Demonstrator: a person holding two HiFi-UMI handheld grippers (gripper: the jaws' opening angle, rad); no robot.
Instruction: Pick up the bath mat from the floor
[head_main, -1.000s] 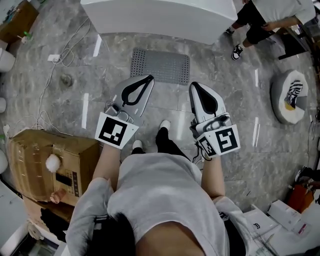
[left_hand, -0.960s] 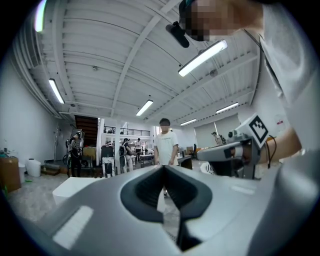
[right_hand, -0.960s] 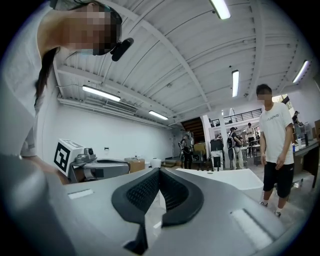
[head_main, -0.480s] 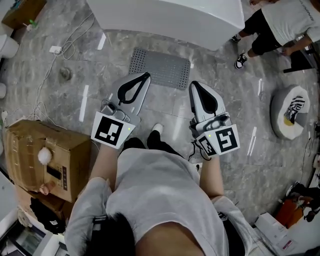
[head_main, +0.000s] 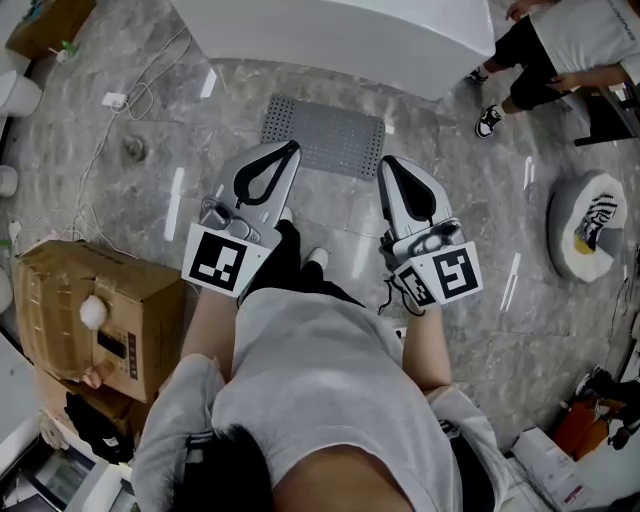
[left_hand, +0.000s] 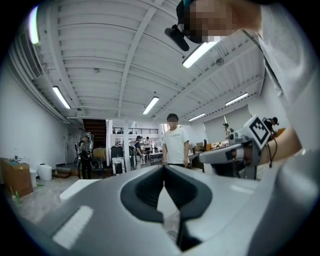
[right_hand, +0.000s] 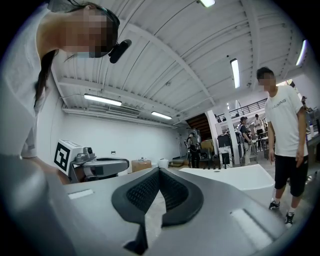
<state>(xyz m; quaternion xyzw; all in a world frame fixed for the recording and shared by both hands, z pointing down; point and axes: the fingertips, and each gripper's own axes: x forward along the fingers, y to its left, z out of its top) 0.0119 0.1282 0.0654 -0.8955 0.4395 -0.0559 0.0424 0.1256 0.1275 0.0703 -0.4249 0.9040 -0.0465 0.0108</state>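
Head view: mat (head_main: 323, 137) lies on the floor (head_main: 150, 200) just beside the white block (head_main: 330, 35), unmoved. Left gripper (head_main: 288, 150) and right gripper (head_main: 386, 163), jaws pressed together and empty, have edged nearer it. A leg (head_main: 285, 255) has stepped between them.

Probably workshop hall: strip lights (left_hand: 61, 97), cartons (head_main: 62, 292).

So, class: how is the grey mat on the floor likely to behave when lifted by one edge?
The mat lies thin and flat, so it probably droops rather than stays stiff. Its dotted surface suggests a rubbery grip, likely not slippery. It lies flush on the glossy floor, so its edge may be hard to get under.
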